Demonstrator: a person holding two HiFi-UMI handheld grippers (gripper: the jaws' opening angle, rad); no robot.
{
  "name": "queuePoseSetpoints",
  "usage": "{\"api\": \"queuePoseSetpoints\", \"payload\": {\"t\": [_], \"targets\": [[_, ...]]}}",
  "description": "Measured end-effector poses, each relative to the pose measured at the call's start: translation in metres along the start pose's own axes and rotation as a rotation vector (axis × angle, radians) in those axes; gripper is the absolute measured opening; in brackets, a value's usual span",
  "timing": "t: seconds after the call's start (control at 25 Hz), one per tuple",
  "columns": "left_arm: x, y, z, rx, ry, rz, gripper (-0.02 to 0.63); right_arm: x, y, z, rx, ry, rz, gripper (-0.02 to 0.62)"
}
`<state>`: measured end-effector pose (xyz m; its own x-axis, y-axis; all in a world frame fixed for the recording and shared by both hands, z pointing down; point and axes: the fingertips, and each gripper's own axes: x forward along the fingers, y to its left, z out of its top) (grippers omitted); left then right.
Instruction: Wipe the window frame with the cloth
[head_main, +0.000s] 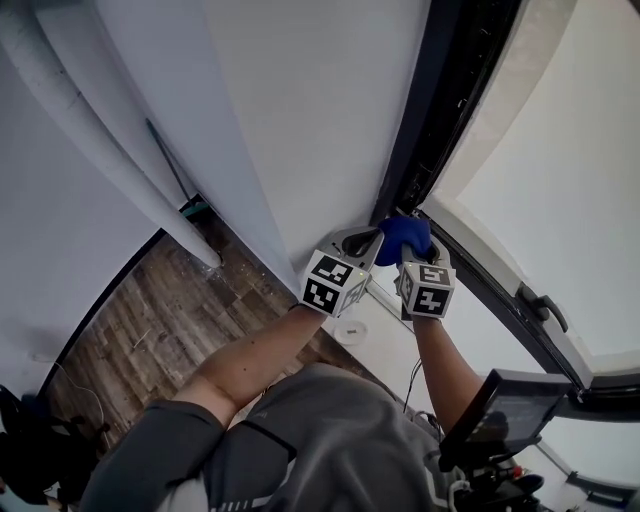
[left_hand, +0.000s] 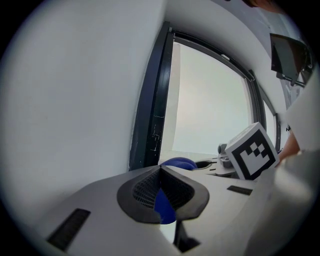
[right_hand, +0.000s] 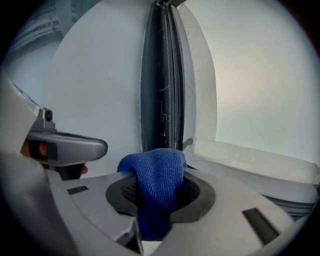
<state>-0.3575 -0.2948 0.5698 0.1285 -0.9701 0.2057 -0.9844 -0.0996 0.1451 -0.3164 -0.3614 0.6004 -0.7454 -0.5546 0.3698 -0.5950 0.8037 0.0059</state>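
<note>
A blue cloth (head_main: 404, 238) is bunched at the lower corner of the dark window frame (head_main: 440, 90). My right gripper (head_main: 412, 256) is shut on it. In the right gripper view the cloth (right_hand: 156, 180) drapes over the closed jaws of the right gripper (right_hand: 157, 195), just short of the frame's upright (right_hand: 160, 75). My left gripper (head_main: 368, 243) sits beside it on the left, tip against the cloth. In the left gripper view the left gripper (left_hand: 161, 175) is closed with a blue strip (left_hand: 164, 207) between its pads. More cloth (left_hand: 179, 162) shows beyond, near the frame (left_hand: 150, 125).
A white wall (head_main: 300, 120) runs left of the frame. The opened sash with its handle (head_main: 545, 310) lies to the right, above a pale sill (right_hand: 250, 160). A white pipe (head_main: 100, 140) and wooden floor (head_main: 170, 320) are at the left. A dark screen (head_main: 510, 400) is at the lower right.
</note>
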Motion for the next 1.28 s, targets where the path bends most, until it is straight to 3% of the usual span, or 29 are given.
{"api": "queuePoseSetpoints", "payload": {"t": [0.2, 0.76, 1.28], "targets": [[-0.008, -0.008, 0.005, -0.014, -0.014, 0.032, 0.008, -0.017, 0.002, 0.016, -0.001, -0.032, 0.044, 0.118], [-0.055, -0.007, -0.003, -0.060, -0.040, 0.167, 0.009, -0.048, 0.040, 0.000, -0.031, -0.012, 0.167, 0.118], [-0.028, 0.014, 0.007, 0.001, -0.005, 0.128, 0.008, 0.009, 0.038, 0.002, -0.076, 0.030, 0.143, 0.118]]}}
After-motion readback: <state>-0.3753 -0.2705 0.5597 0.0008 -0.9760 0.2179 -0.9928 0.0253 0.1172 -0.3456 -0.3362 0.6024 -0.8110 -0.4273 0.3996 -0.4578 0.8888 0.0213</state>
